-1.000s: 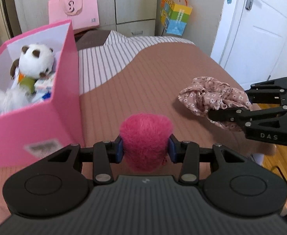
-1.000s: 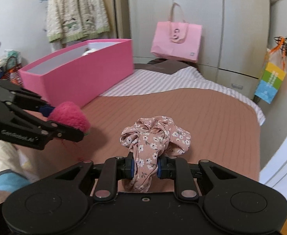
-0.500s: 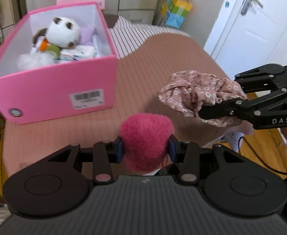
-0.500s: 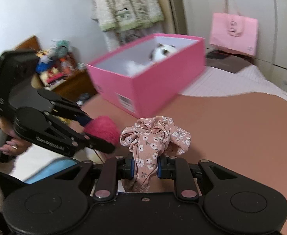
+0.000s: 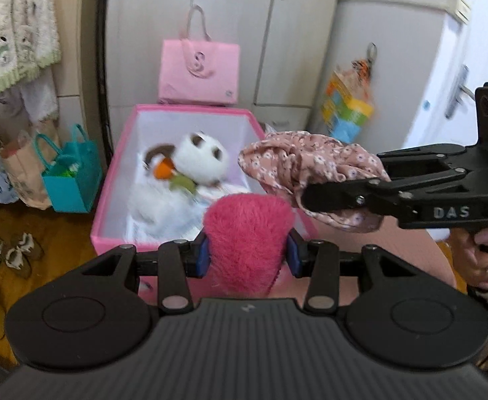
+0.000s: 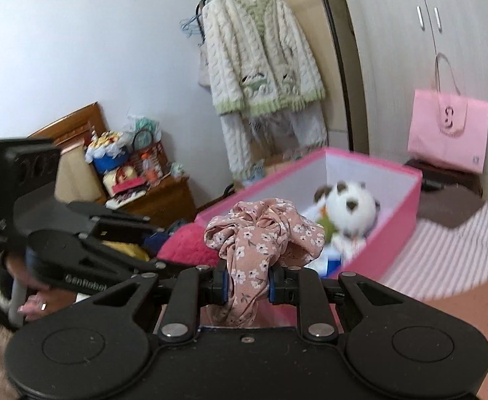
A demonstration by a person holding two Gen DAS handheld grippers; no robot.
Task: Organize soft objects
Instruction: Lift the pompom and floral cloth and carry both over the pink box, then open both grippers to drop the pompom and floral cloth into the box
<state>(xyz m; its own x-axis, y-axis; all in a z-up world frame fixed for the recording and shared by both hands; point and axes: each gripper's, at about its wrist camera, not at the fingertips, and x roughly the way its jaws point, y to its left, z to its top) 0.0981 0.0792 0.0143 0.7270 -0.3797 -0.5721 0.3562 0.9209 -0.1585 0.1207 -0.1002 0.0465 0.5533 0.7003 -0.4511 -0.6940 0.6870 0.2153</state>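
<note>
Left tongs [image 5: 247, 255] clamped on the pink pom-pom [image 5: 247, 230], right tongs [image 6: 246, 283] clamped on the floral scrunchie [image 6: 263, 236]. Both items hang near the open pink box [image 5: 109, 206] on the bed, plush dog [image 5: 190, 170] inside. Both look light, squashy and non-fragile. A mid-body pinch suits the pom-pom; the scrunchie is best bunched, since loose folds could snag.

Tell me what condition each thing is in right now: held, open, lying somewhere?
Left tool: shut on the pink pom-pom.
Right tool: shut on the floral scrunchie.
Pink box: open, no lid on it.
Plush panda: lying inside the box.
Pink bag: upright behind the box.
</note>
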